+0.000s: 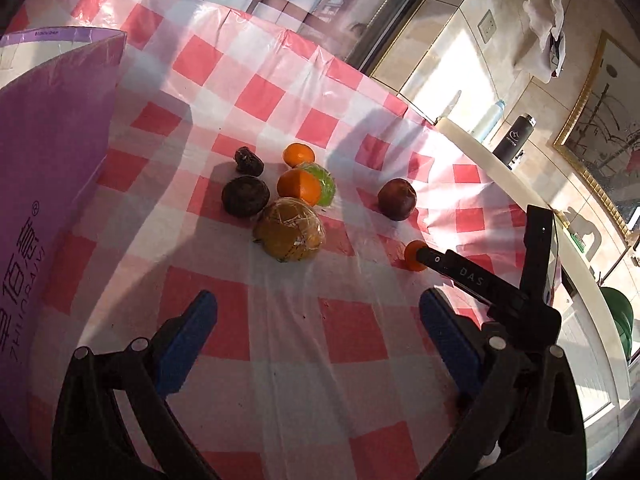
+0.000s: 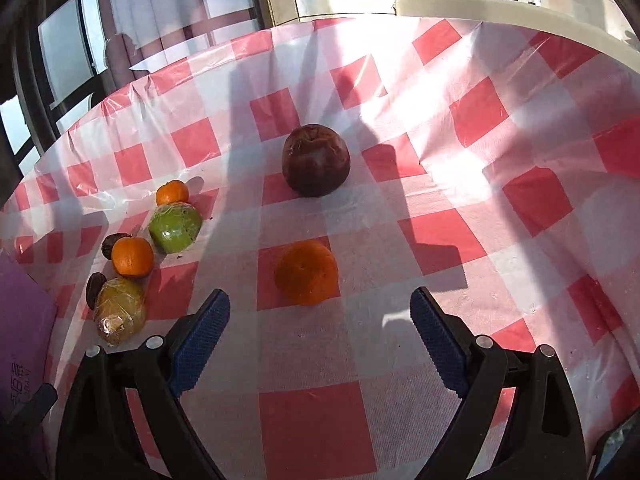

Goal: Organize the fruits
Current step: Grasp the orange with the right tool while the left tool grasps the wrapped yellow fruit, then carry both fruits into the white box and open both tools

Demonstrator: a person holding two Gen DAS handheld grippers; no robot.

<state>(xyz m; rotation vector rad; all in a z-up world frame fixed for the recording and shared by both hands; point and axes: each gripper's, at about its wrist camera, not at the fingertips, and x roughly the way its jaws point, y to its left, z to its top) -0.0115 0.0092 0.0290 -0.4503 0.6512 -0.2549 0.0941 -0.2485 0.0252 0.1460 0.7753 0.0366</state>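
**Nearly on the loose orange, both grippers empty**

Closest in the right wrist view, the right gripper (image 2: 320,332) is spread wide and grasps nothing; its blue pads (image 2: 200,340) flank bare checked tabletop (image 2: 320,420). Just beyond the fingertips lies a loose orange (image 2: 307,278), apart from them and roughly centred on the gap, which suggests the gripper is lined up to take it. Farther along the same line sits a dark red fruit (image 2: 316,159), well apart from the orange. These two lie away from the others, so they look like the pieces yet to be gathered.

Off to the left the rest already form a tight cluster: a yellow-brown wrapped fruit (image 2: 120,310) nearest, then an orange (image 2: 132,257), a green wrapped fruit (image 2: 175,227) and a small orange (image 2: 172,193) farthest, with two dark fruits half hidden behind. Grouping them there seems the aim.

Likewise the left gripper (image 1: 318,338) hangs released over bare cloth, short of that cluster, with a purple box (image 1: 52,184) standing at its left.
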